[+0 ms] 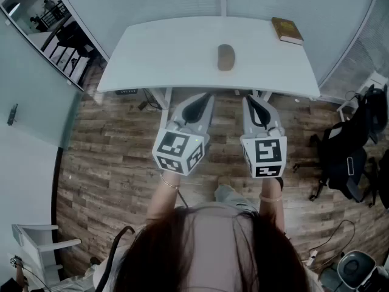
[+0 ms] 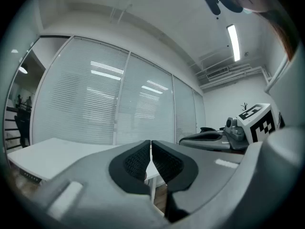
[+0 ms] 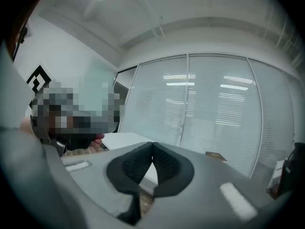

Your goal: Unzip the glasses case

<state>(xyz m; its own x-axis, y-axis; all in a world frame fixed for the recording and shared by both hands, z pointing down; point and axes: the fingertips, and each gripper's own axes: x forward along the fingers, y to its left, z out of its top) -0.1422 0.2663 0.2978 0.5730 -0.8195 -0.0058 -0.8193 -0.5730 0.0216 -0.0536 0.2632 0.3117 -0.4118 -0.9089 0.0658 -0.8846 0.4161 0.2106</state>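
Note:
A small brown oval glasses case lies on the white table, near its middle. Both grippers hover over the wooden floor, short of the table's front edge and apart from the case. My left gripper is shut, its black pads touching with nothing between them. My right gripper is shut too, and empty. Both point level toward the table. The case does not show in either gripper view.
A brown book lies at the table's far right corner. A black backpack sits on the floor to the right, with cables and a bin nearby. A white chair stands at the lower left. Blinds cover the glass wall behind the table.

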